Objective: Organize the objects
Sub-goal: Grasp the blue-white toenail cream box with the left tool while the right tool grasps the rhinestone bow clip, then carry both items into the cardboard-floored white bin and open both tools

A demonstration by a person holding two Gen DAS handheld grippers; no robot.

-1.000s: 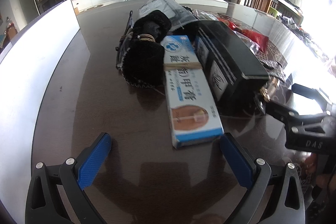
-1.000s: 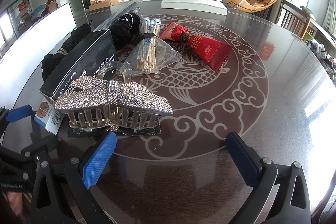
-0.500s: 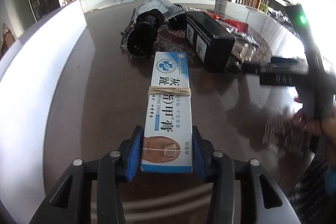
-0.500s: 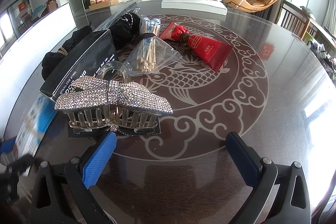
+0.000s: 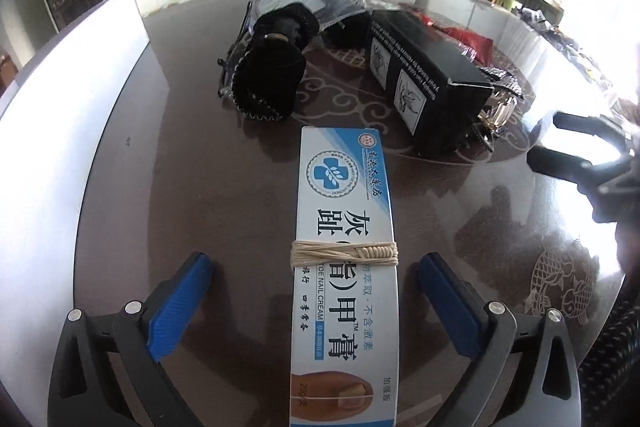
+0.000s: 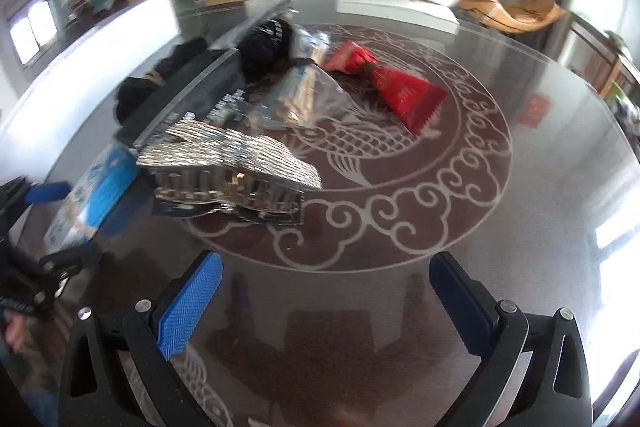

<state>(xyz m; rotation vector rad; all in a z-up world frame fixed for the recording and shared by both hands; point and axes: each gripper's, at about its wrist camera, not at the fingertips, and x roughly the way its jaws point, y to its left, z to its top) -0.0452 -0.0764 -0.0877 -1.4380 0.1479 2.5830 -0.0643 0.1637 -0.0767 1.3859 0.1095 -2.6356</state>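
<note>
A white and blue nail cream box [image 5: 346, 267] with a string band lies flat on the dark table, lengthwise between the fingers of my left gripper [image 5: 316, 303]. The left gripper is open and its blue pads stand clear of the box on both sides. The box also shows at the left of the right wrist view [image 6: 92, 195]. My right gripper [image 6: 324, 307] is open and empty over the bare table, just short of a rhinestone hair claw [image 6: 228, 163].
A long black box [image 5: 424, 67] and black furry items [image 5: 272, 67] lie beyond the cream box. A bag of sticks [image 6: 304, 95] and a red packet [image 6: 400, 91] lie past the claw. A white board [image 5: 60, 107] borders the left edge.
My left gripper was shut on the cream box half a second ago and has opened, leaving it on the table nearer me. The right wrist view has shifted and blurred.
</note>
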